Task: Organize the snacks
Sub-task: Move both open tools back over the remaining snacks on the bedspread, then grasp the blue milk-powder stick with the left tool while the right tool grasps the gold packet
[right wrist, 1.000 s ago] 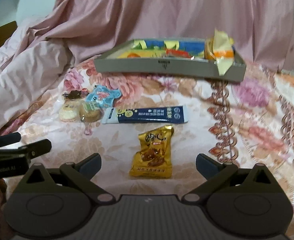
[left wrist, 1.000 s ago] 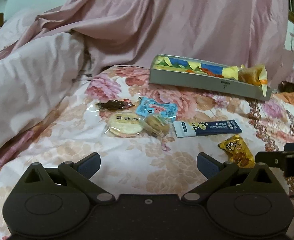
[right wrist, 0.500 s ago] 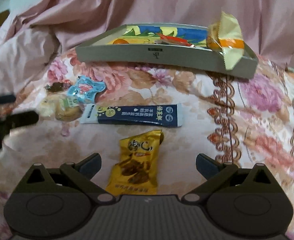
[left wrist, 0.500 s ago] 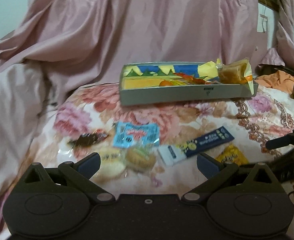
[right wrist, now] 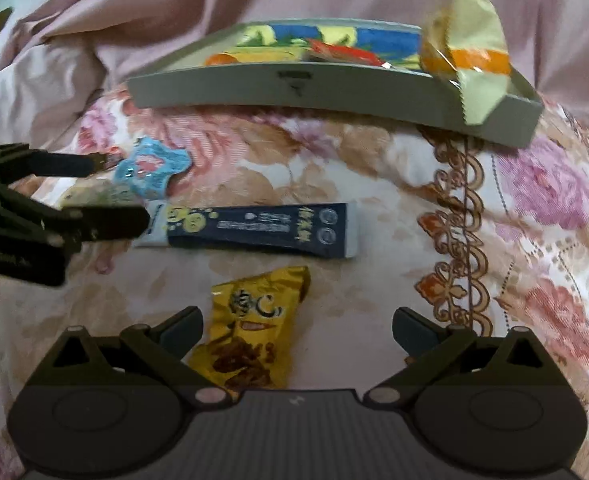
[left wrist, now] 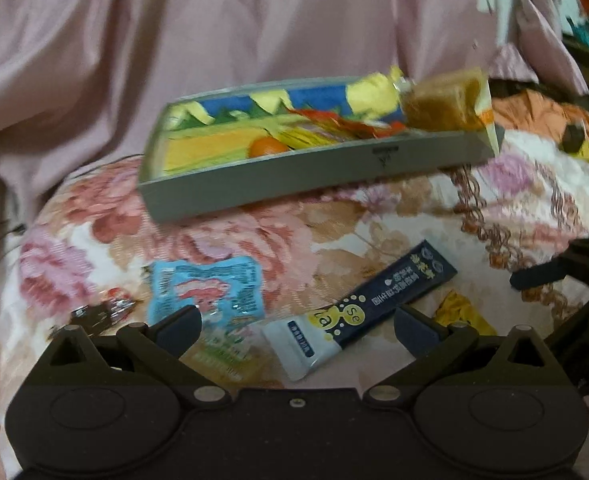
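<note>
Both claws had dropped closer to the bed: the left claw (left wrist: 296,320), spread empty, neared the navy stick pack (left wrist: 364,310); the right claw (right wrist: 297,322), spread empty, straddled the yellow packet (right wrist: 250,330), ready for the tray (right wrist: 334,96).

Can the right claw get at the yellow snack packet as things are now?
Probably yes. The right claw is open, the yellow snack packet lies flat between its fingers, and nothing covers it.

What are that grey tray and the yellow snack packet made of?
The grey tray looks like matte cardboard: thin, flat walls with no shine, though thin plastic is possible. The yellow snack packet seems to be glossy plastic film or foil: it crinkles and catches the light.
</note>
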A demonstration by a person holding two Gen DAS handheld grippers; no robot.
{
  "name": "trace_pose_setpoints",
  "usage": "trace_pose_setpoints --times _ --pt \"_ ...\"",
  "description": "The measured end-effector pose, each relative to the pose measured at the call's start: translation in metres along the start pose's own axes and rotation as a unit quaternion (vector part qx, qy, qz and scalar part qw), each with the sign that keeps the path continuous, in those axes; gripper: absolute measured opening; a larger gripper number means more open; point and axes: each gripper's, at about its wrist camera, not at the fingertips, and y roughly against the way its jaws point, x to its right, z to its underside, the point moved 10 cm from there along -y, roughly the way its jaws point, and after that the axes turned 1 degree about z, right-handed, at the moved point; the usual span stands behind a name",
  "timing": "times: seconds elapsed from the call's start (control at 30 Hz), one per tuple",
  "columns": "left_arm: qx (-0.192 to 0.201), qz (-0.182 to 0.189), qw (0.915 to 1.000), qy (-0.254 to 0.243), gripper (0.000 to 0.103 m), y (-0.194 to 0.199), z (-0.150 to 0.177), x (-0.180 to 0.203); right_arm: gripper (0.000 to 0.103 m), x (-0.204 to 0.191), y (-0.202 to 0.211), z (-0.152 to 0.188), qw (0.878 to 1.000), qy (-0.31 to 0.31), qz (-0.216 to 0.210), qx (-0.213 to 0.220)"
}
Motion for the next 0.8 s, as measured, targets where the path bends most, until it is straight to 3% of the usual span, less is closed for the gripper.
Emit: trace_pose_setpoints --times 0.3,0.8 --pt "-0.036 0.011 0.9985 -0.039 0.102 -0.039 -0.001 0.007 0.103 -0.001 -0.012 0.005 0.999 -0.011 -0.008 -0.031" --pt "-0.051 0.02 0.9949 -0.085 0.102 -0.066 -0.001 0.031 0.103 -0.005 -0.018 0.006 0.999 0.0 0.002 -0.037"
